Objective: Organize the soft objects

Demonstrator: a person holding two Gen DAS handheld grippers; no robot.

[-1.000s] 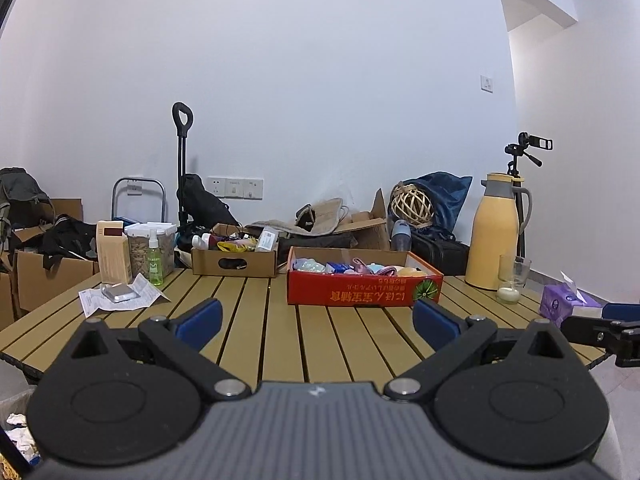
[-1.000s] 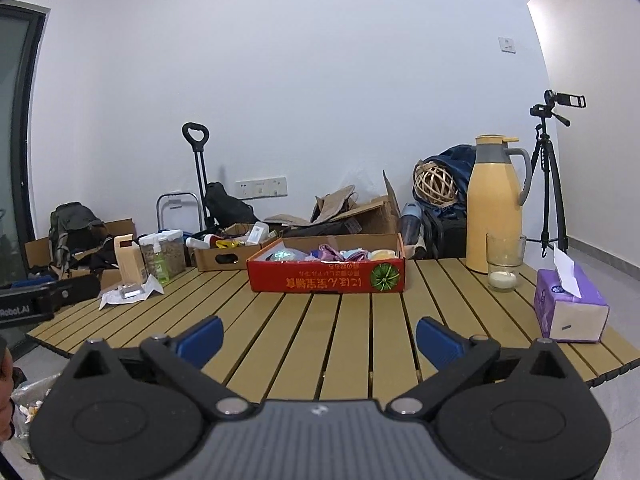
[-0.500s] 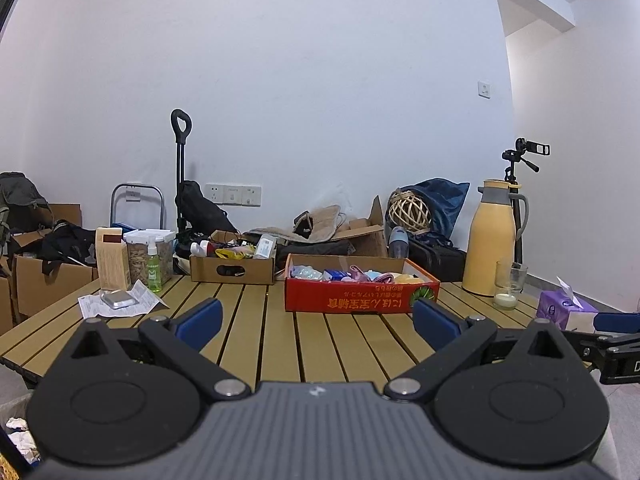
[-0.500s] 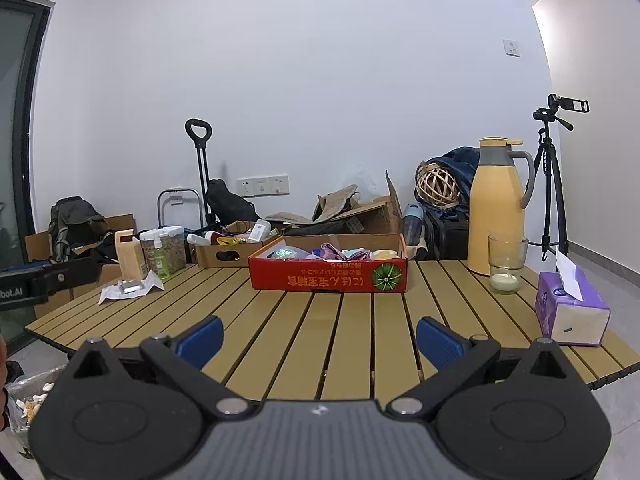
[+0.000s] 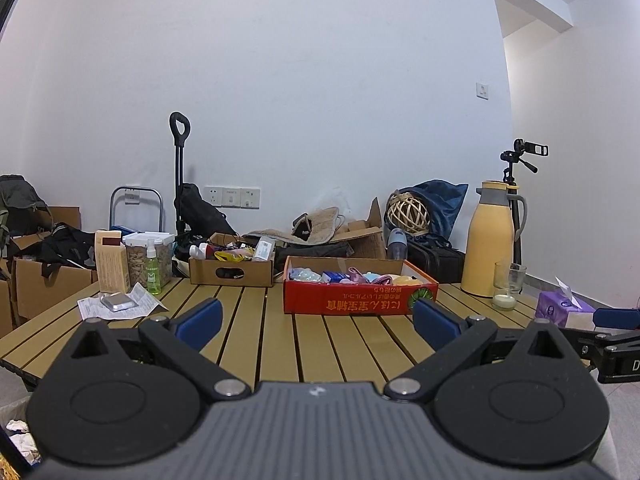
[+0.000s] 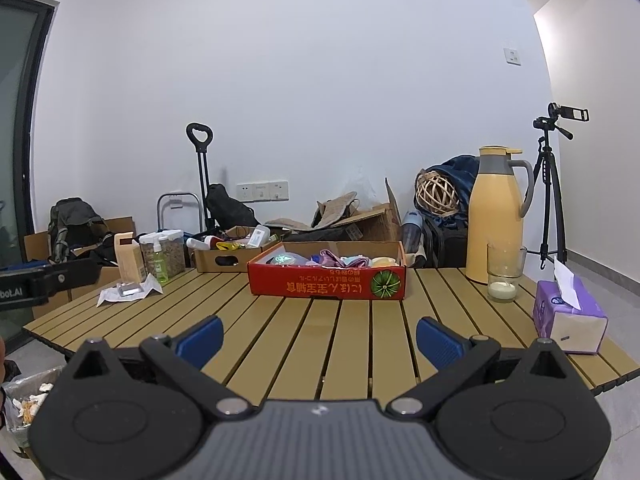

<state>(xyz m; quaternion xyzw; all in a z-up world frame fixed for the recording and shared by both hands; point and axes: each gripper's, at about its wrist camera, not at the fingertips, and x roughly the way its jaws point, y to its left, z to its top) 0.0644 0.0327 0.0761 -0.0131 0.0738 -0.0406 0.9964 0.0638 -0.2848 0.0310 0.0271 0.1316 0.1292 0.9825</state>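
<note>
Both your grippers, left gripper (image 5: 316, 320) and right gripper (image 6: 319, 334), have their fingers spread wide, holding nothing, low over the counter's (image 6: 344, 344) near edge. The soft objects (image 6: 340, 259) sit piled in the red box (image 6: 326, 282) mid-counter, but its wall hides most of them, so you can't really tell what's what.

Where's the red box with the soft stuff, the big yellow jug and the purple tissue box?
red box (image 6: 326, 287), right wrist view, on its printed front wall
yellow jug (image 6: 493, 216), right wrist view, on its body
purple tissue box (image 6: 560, 316), right wrist view, on its purple side
</note>
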